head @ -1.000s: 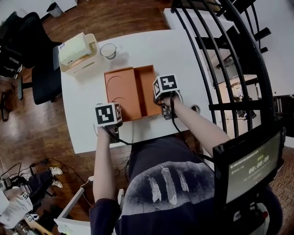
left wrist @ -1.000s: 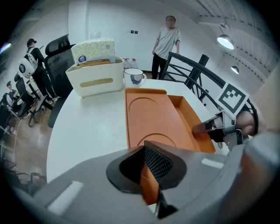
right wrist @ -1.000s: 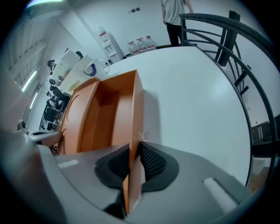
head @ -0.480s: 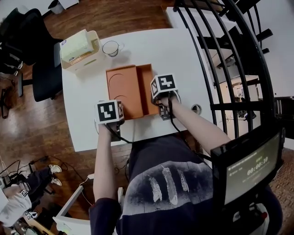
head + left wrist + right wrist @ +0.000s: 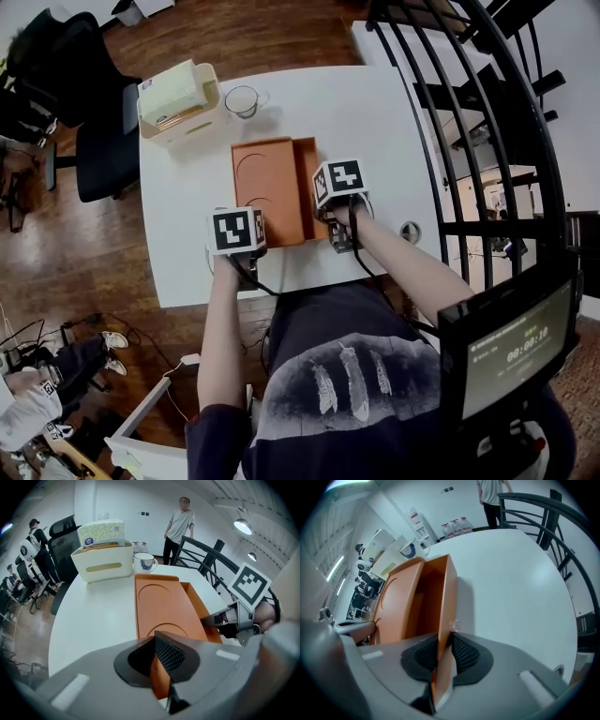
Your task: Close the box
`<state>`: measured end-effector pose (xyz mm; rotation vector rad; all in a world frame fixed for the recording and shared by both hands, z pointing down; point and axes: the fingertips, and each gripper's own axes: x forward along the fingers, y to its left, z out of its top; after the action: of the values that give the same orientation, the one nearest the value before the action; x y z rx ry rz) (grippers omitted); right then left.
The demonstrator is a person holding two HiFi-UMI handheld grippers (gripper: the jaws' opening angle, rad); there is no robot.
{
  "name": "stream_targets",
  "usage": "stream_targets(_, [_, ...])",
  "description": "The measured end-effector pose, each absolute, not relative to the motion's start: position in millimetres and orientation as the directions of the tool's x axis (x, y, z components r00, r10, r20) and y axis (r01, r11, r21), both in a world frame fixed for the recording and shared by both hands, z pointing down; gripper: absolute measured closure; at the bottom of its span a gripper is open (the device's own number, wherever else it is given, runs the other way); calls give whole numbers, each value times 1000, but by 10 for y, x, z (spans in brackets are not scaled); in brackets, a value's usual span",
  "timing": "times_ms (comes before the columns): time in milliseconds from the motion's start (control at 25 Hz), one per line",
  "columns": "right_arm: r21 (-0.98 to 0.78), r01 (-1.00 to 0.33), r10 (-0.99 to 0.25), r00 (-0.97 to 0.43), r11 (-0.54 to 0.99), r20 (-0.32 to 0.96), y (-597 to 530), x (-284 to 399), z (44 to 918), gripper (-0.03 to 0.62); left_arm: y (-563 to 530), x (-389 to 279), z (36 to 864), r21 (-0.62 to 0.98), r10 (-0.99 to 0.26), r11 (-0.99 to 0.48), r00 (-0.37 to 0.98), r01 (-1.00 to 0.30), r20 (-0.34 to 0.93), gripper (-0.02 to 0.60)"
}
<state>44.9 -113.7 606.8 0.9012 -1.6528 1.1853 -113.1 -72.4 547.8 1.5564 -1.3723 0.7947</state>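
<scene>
Right gripper (image 5: 442, 654) clamped on orange box (image 5: 425, 597) wall, left gripper (image 5: 157, 662) pinching its lid (image 5: 161, 606) near edge

open orange box (image 5: 272, 183) on white table (image 5: 183, 211); left gripper (image 5: 240, 236) at its near-left corner; right gripper (image 5: 335, 195) at its right side

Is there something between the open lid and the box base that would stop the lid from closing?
No loose thing shows inside the base. But the right gripper grips the base's wall, one jaw inside, where the lid must land.
</scene>
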Motion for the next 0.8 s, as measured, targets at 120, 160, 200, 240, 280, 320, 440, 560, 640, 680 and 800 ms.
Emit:
stream_targets(120, [-320,-905,-59,-349,281,935,-1143,378,6084,537,-742,-1162,5486,210,-413,2,190,-978,891,566])
stream_targets(160, [-320,-904,-59,-350,283,935,-1151,367,6093,537,-745,-1168,5491,208,-414,1,188,-978,891,566])
stream_targets(200, [-320,-904,-58,-349,284,935,-1153,370,6100,537,-744,-1164,5497,203,-414,-1,185,-979,891,566])
stream_targets(240, [-323,-903,-55,-351,282,935,-1138,370,6103,537,-734,-1158,5501,197,-413,-5,182,-980,892,566])
stream_targets(280, [-331,-901,-51,-358,280,932,-1107,350,6101,537,-719,-1158,5500,190,-410,-10,178,-982,894,566])
stream_targets(320, [-343,-897,-46,-369,280,928,-1075,306,6092,535,-706,-1163,5493,184,-407,-15,174,-983,897,566])
stream_targets(440, [-369,-881,-42,-398,297,917,-1064,147,6043,525,-720,-1157,5470,188,-404,-19,179,-982,897,566])
stream_targets(560, [-372,-881,-43,-401,294,915,-1076,119,6046,526,-726,-1140,5472,207,-409,-11,193,-978,892,566])
stream_targets(640, [-373,-881,-43,-401,290,915,-1077,116,6048,526,-728,-1148,5472,205,-412,-13,192,-979,891,566])
stream_targets(680, [-374,-882,-43,-402,288,915,-1076,111,6049,526,-728,-1154,5473,202,-413,-16,190,-979,890,566])
stream_targets(800, [-387,-879,-44,-414,278,909,-1064,101,6055,526,-718,-1157,5475,200,-410,-23,192,-979,892,566])
